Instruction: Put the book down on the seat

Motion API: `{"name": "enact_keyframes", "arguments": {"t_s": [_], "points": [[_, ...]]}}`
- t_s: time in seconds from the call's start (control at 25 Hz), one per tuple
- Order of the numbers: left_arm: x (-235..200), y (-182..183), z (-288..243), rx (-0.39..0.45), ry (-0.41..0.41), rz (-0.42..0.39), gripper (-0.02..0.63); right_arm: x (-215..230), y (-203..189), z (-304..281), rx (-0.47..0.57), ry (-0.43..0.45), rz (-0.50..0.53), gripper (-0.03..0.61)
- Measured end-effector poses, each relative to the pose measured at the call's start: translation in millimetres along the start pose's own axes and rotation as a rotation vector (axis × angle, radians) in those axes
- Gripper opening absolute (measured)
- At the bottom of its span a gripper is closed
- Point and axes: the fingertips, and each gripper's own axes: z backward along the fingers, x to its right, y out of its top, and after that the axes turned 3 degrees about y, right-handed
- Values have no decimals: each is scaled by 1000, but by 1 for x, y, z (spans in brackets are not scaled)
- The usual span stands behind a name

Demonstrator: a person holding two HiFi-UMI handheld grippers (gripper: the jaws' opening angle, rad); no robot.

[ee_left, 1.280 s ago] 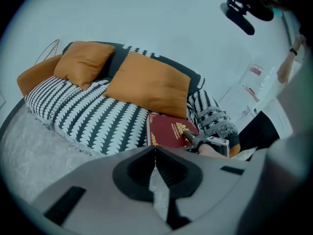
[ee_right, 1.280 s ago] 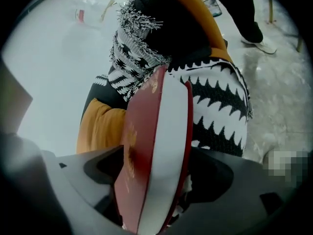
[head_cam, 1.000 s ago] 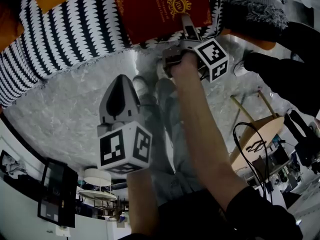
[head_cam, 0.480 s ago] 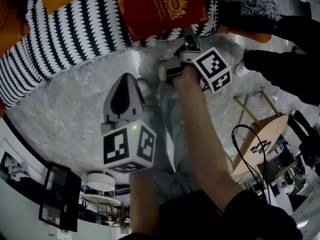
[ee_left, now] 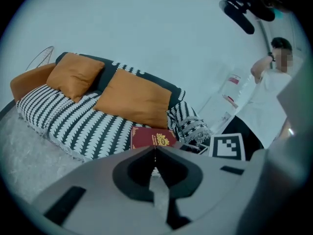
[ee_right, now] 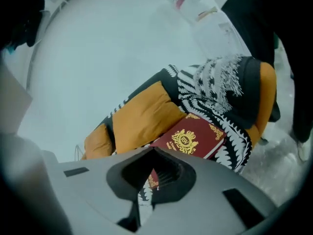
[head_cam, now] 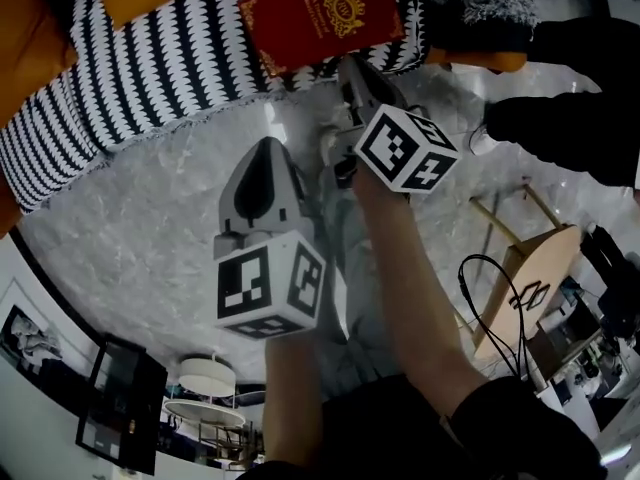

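The red book with a gold crest lies flat on the black-and-white patterned sofa seat, touching neither gripper. It also shows in the left gripper view as the book and in the right gripper view as the book. My right gripper hovers just in front of the book's near edge. Its jaws have just been closing and now stand shut with nothing between them. My left gripper hangs over the floor short of the sofa, shut and empty.
Orange cushions lean on the sofa back. A fringed patterned throw drapes the sofa's right end. A person in white stands to the right. A wooden stool with a cable is on the pale floor.
My right gripper has let go of the book, drawn back toward me, rolled and shut. The book stays on the seat. The left gripper has risen slightly.
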Motion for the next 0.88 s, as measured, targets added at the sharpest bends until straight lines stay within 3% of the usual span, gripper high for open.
{"name": "enact_keyframes", "arguments": {"t_s": [0.32, 0.88], "points": [[12, 31, 41, 62, -24, -43, 14, -66, 30, 40, -9, 53, 243, 9], [24, 126, 131, 226, -46, -78, 14, -186, 106, 123, 121, 121, 381, 9]]}}
